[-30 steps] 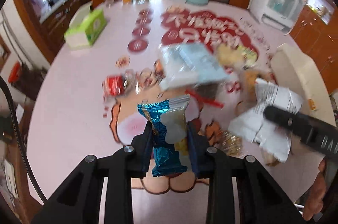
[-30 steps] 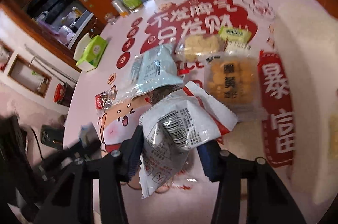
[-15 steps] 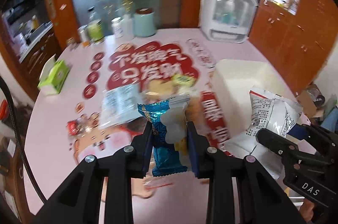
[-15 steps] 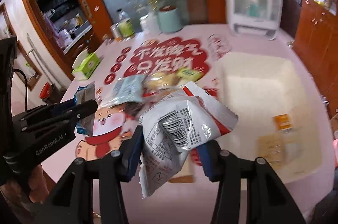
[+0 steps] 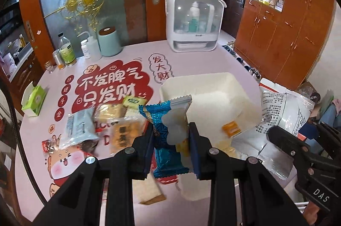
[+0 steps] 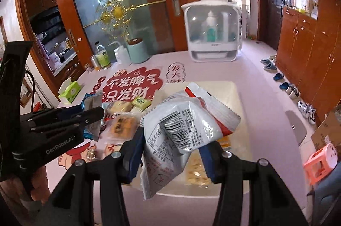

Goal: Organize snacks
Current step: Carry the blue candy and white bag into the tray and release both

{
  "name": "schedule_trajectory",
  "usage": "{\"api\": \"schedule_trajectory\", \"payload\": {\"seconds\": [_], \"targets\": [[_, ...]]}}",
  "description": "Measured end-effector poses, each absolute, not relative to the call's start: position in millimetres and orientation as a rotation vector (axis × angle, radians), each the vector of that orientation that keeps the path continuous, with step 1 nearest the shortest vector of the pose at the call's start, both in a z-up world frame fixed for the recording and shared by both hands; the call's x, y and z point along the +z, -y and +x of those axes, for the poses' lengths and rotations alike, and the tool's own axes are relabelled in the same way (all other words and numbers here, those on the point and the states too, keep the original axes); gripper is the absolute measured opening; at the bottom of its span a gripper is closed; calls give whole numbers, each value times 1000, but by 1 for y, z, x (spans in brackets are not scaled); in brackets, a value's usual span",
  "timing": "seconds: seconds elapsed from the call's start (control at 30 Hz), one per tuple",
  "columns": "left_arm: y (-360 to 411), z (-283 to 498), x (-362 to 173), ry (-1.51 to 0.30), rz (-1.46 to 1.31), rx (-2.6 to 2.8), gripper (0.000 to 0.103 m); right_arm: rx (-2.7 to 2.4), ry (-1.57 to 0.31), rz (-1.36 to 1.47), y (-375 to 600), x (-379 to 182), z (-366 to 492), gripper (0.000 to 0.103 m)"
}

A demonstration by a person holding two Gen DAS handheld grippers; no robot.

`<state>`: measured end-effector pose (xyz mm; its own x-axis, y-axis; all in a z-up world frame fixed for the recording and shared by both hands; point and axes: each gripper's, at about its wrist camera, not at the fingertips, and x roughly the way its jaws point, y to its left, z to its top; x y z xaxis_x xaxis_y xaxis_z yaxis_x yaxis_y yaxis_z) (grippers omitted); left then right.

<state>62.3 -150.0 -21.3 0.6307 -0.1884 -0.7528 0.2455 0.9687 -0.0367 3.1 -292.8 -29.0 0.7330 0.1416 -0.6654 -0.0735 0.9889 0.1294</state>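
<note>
Presently the left gripper (image 5: pixel 171 146) is holding a blue foil snack packet (image 5: pixel 168 138) upright between its jaws, which are pinching the packet's middle while its crimped top is sticking up above them and its lower end is hanging below. Beside it, the right gripper (image 6: pixel 170 149) is gripping a crumpled white snack bag (image 6: pixel 181 130) with a barcode, its jaws closing narrowly on the bag's creased waist while the red-edged top is flaring out over them. Both packets are hovering over the near edge of the desk (image 5: pixel 132 51), just above the near end of a white rectangular bin (image 5: pixel 200 85) that is sitting toward the desk's right edge. Some small yellow and orange snacks (image 5: pixel 231 129) are lying inside the bin. More packets, among them a grey pouch (image 5: pixel 80 125) and clear bags of yellow biscuits (image 5: pixel 108 111), are lying in a cluster to the left of the bin, near the desk's middle. A green tissue box (image 5: pixel 34 100) is resting at the left edge.
</note>
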Motion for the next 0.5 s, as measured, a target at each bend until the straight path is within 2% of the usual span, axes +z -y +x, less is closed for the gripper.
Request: {"api": "schedule_trajectory", "payload": {"seconds": [0.5], "targets": [[191,88,-5,-839,83,-178,29,158,-697,95,336,-16,35,50]]}}
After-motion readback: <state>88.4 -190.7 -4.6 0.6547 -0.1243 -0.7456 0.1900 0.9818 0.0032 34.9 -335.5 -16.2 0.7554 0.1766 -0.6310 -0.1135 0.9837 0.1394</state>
